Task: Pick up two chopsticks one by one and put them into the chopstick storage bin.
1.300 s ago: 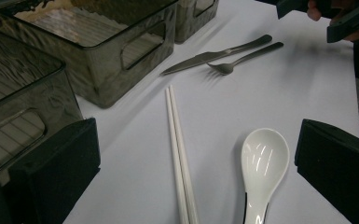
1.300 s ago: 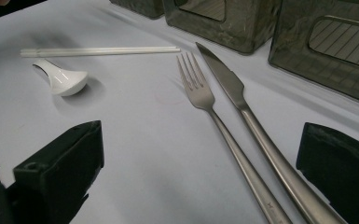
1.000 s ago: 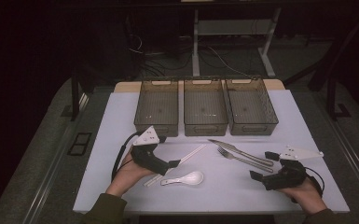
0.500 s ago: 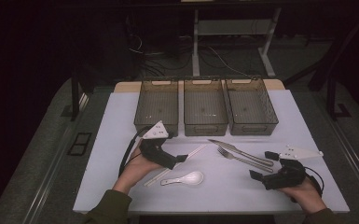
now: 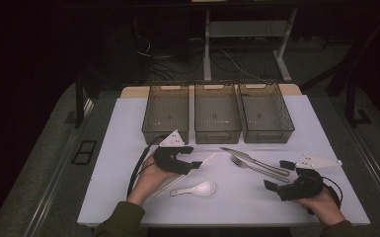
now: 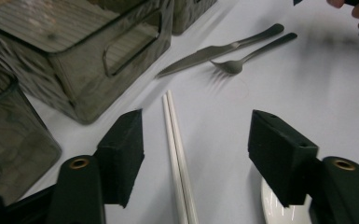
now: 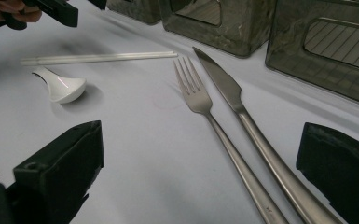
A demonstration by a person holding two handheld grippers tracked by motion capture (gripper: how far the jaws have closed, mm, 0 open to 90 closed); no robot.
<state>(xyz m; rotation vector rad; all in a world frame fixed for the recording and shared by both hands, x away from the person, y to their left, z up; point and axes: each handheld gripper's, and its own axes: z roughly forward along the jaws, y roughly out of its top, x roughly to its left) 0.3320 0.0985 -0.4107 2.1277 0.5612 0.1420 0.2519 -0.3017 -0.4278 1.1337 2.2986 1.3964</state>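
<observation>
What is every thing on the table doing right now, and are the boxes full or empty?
Pair of white chopsticks: flat, side by side, between the left gripper's closing jaws, not yet pinched.
White ceramic spoon: lying flat, untouched.
Silver metal fork: flat beside the silver metal knife.
Three dark see-through plastic bins: upright, empty.
Right gripper: open, holding nothing.

No readable text, label, brand, number or sign on any item; a faint mark low on the fork handle is too small to read
</observation>
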